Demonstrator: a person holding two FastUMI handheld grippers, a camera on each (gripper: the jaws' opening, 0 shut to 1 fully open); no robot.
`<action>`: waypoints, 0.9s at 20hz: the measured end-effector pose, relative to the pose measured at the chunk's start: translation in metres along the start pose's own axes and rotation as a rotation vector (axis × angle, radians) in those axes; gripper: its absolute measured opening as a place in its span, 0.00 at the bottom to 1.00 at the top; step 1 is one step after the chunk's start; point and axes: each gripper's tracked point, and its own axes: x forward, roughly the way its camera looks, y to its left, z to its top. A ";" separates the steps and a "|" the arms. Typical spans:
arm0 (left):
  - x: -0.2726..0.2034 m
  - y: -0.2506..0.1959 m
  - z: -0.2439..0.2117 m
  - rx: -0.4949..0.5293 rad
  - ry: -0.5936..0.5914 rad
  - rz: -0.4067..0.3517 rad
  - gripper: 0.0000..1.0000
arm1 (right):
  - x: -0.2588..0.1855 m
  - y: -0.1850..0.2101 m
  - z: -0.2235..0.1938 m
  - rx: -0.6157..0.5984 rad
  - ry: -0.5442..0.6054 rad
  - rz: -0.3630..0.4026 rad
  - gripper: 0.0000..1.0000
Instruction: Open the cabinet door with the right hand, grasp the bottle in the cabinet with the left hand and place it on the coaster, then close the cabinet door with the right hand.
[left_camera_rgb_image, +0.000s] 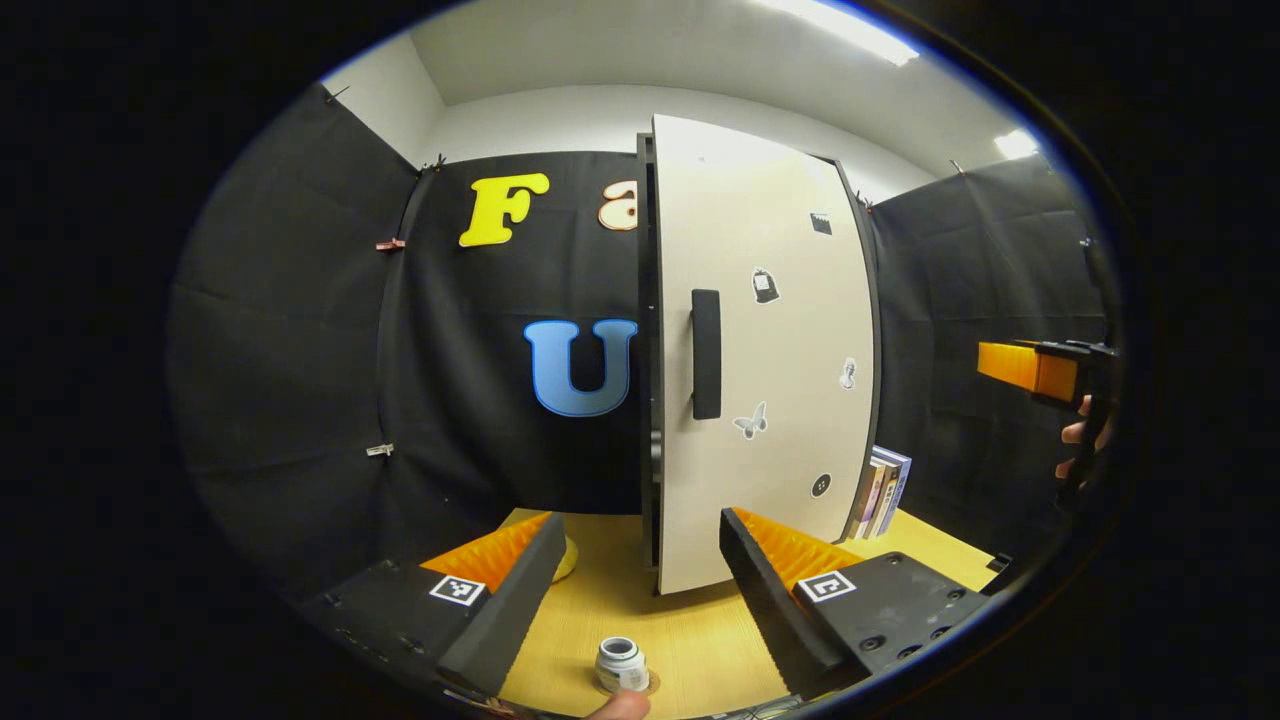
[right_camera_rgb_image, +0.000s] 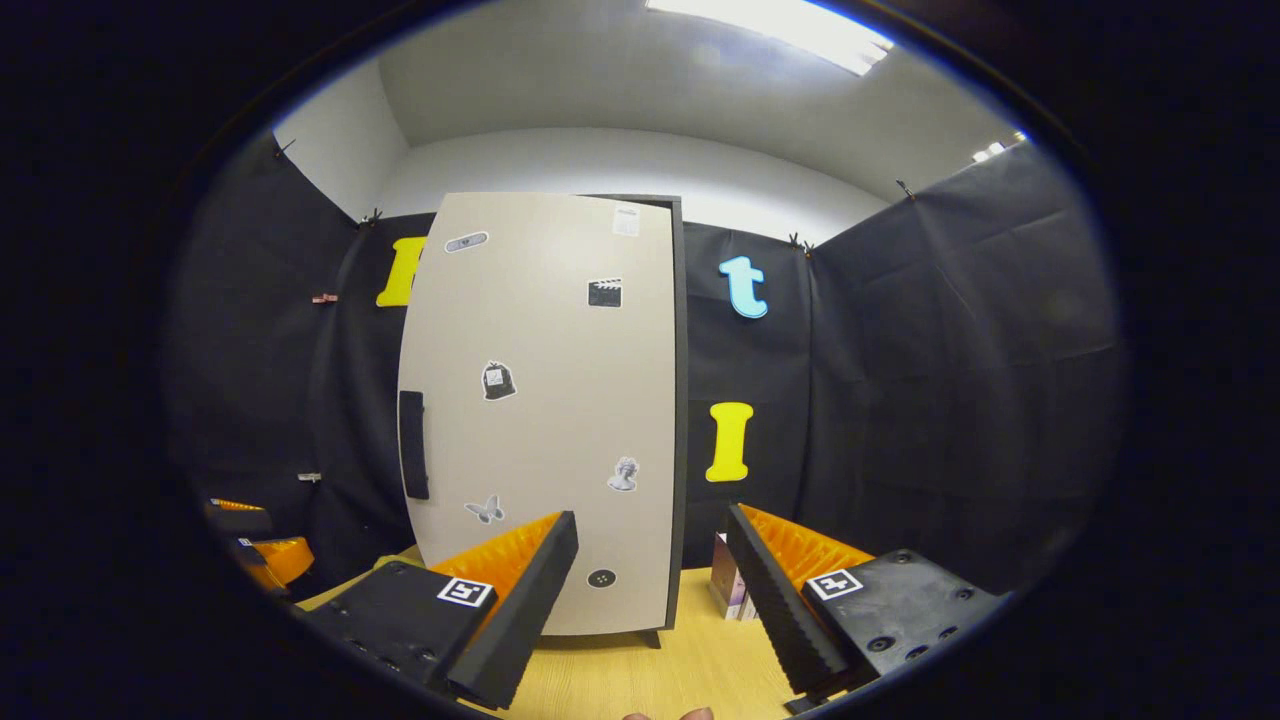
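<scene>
The cabinet's beige door (left_camera_rgb_image: 770, 330) with its black handle (left_camera_rgb_image: 706, 353) looks shut against the dark cabinet body. A small white bottle (left_camera_rgb_image: 621, 664) stands upright on a round coaster (left_camera_rgb_image: 652, 684) on the wooden table, low between my left gripper's fingers and not touched by them. My left gripper (left_camera_rgb_image: 640, 520) is open and holds nothing. In the right gripper view the door (right_camera_rgb_image: 545, 410) and handle (right_camera_rgb_image: 412, 445) face me, and my right gripper (right_camera_rgb_image: 652, 515) is open, well short of the door. The right gripper (left_camera_rgb_image: 1035, 370) also hangs at the far right, held by a hand.
Several books (left_camera_rgb_image: 882, 492) lean against the cabinet's right side, also seen as books (right_camera_rgb_image: 728, 585). A yellowish object (left_camera_rgb_image: 566, 558) lies on the table (left_camera_rgb_image: 690, 630) behind my left finger. The left gripper (right_camera_rgb_image: 262, 556) sits low on the left. Black cloth walls surround the booth.
</scene>
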 end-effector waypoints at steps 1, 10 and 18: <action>0.000 0.000 0.000 -0.003 0.002 0.002 0.98 | -0.001 -0.001 -0.001 -0.002 0.002 -0.002 0.98; 0.003 -0.007 0.022 -0.021 -0.001 0.015 0.98 | -0.007 -0.001 -0.011 -0.003 0.026 0.000 0.97; 0.003 -0.018 0.036 -0.029 -0.025 0.009 0.98 | -0.011 -0.004 -0.015 -0.006 0.035 0.003 0.97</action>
